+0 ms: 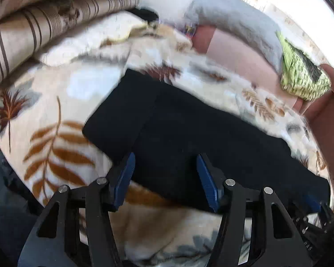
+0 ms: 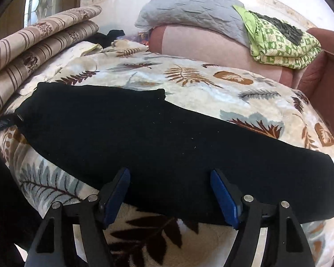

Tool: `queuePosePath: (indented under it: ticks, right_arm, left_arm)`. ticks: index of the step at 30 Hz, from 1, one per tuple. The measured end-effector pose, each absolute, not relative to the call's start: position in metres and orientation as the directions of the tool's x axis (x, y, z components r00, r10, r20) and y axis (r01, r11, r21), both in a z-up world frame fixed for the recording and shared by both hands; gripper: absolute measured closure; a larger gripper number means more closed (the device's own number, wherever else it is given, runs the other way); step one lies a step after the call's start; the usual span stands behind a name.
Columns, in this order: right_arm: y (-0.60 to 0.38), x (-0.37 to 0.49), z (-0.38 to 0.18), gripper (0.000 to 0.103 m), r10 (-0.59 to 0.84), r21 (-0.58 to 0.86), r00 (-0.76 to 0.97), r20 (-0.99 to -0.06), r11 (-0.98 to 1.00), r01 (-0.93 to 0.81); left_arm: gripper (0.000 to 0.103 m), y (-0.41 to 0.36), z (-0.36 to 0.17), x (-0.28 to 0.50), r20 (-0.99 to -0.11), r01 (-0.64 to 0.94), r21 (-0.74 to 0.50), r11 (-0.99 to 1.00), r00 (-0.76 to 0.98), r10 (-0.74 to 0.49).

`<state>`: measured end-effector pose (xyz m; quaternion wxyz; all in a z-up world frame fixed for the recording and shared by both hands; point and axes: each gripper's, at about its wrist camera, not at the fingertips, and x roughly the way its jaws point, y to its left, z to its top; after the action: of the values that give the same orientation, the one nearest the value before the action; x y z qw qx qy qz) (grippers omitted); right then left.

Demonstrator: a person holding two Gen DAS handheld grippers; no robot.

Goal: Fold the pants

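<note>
The black pants (image 1: pixel 189 133) lie flat as a long folded strip across a cream blanket with a leaf print (image 1: pixel 55 115). In the left wrist view one end lies as a separate flap toward the upper left. My left gripper (image 1: pixel 165 156) hovers at the near edge with its blue pads (image 1: pixel 124 173) apart, and the cloth lies flat beneath them, not pinched. In the right wrist view the pants (image 2: pixel 122 133) run from left to lower right. My right gripper (image 2: pixel 169 171) stands wide open over their near edge, with nothing pressed between its pads (image 2: pixel 225 195).
Striped folded cushions (image 2: pixel 33 44) are stacked at the left. At the back, a grey pillow (image 2: pixel 189 11) and a green patterned cloth (image 2: pixel 282 44) rest on a pink bolster (image 2: pixel 200 42). A reddish-brown bed edge (image 2: pixel 322 84) borders the right.
</note>
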<state>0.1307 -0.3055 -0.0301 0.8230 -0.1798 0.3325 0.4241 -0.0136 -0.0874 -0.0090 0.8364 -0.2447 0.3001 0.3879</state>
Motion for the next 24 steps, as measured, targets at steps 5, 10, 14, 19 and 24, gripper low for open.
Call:
queuePosePath:
  ticks: [5, 10, 14, 19, 24]
  right_arm:
    - [-0.302, 0.149, -0.025, 0.031, 0.566, 0.016, 0.41, -0.716, 0.6, -0.8]
    - [-0.268, 0.164, 0.006, 0.031, 0.639, 0.022, 0.438, -0.632, 0.58, -0.814]
    - [-0.22, 0.186, 0.01, 0.031, 0.685, 0.08, 0.388, -0.616, 0.545, -0.835]
    - [-0.173, 0.194, -0.037, 0.022, 0.636, 0.093, 0.241, -0.733, 0.444, -0.891]
    - [-0.167, 0.197, -0.04, 0.021, 0.626, 0.105, 0.231, -0.745, 0.451, -0.886]
  left_arm:
    - [0.046, -0.095, 0.028, -0.013, -0.605, -0.785, -0.149, 0.602, 0.554, 0.572]
    - [0.044, -0.034, 0.043, 0.028, -0.652, -0.797, -0.108, 0.594, 0.508, 0.563]
    - [0.04, 0.005, -0.006, 0.054, -0.824, -0.854, -0.079, 0.515, 0.346, 0.448]
    - [0.019, -0.005, -0.01, 0.064, -0.81, -0.83, -0.023, 0.557, 0.343, 0.477]
    - [0.009, 0.0, -0.009, 0.061, -0.812, -0.819, -0.09, 0.566, 0.389, 0.434]
